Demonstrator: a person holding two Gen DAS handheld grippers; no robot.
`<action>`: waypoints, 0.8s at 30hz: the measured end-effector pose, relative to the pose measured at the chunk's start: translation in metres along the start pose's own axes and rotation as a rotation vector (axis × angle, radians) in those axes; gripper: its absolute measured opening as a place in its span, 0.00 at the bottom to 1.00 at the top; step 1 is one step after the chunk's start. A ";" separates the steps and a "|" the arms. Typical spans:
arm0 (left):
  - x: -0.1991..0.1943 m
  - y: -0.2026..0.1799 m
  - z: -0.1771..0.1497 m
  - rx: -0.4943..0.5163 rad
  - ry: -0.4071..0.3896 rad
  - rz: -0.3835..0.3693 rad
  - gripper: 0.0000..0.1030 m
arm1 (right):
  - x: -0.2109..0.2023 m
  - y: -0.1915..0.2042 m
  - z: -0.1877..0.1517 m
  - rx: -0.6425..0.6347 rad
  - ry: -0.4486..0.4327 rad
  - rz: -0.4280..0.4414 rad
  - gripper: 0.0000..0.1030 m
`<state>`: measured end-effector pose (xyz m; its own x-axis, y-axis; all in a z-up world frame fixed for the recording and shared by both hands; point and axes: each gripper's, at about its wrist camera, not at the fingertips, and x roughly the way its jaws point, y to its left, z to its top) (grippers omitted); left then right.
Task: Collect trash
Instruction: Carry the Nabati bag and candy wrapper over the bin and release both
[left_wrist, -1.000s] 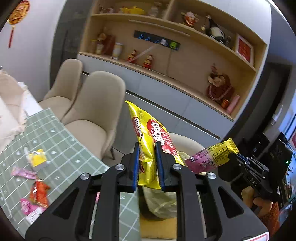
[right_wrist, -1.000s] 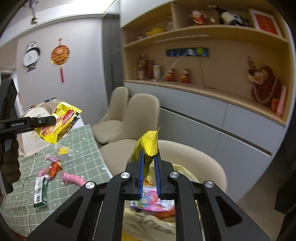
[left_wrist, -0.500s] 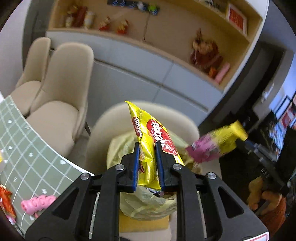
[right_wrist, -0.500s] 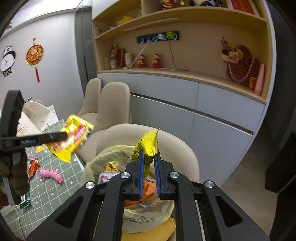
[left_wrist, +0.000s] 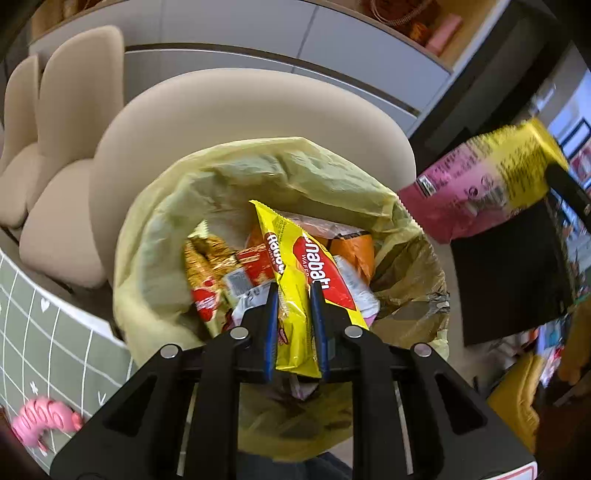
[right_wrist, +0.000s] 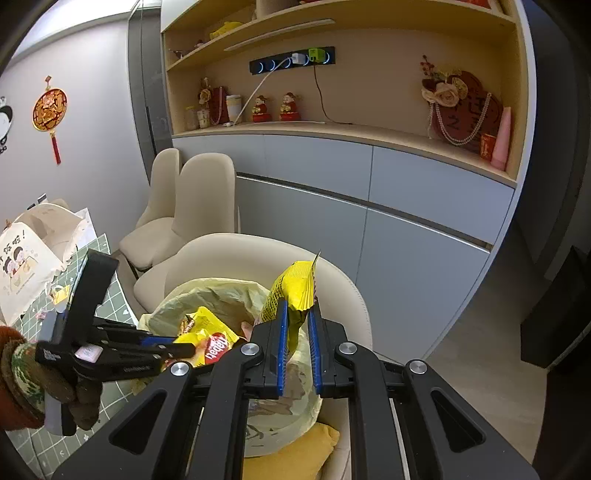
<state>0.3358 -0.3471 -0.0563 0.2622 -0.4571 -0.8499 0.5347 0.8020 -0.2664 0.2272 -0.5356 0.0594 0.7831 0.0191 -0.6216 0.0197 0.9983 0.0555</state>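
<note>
Hovering over the bag (left_wrist: 207, 206) on a beige chair (left_wrist: 236, 107), the left gripper (left_wrist: 295, 328) is clamped on a yellow wafer pack (left_wrist: 295, 266), the right gripper (right_wrist: 297, 343) on a pink-yellow wrapper (right_wrist: 291, 291). Neither is dropped yet; several wrappers already lie inside. A pink wrapper (left_wrist: 44, 417) waits on the green gridded table (left_wrist: 40, 332), cabinets and shelves behind.

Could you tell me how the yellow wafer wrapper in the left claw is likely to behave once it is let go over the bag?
The yellow wafer wrapper looks flat and empty, so probably very light. It creases where the left claw pinches it, so likely floppy. Its glossy film may slide down among the wrappers in the yellow trash bag.
</note>
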 end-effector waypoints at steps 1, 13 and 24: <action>0.004 -0.002 0.001 0.006 0.002 0.004 0.16 | 0.000 -0.002 0.000 0.004 0.002 0.000 0.12; -0.038 0.006 0.007 -0.087 -0.121 -0.037 0.44 | 0.005 0.002 0.002 -0.006 -0.002 0.047 0.12; -0.118 0.056 -0.027 -0.250 -0.299 0.049 0.46 | 0.025 0.050 0.005 -0.061 0.004 0.151 0.12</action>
<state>0.3135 -0.2381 0.0166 0.5246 -0.4783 -0.7043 0.3135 0.8776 -0.3626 0.2511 -0.4856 0.0507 0.7717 0.1697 -0.6130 -0.1365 0.9855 0.1010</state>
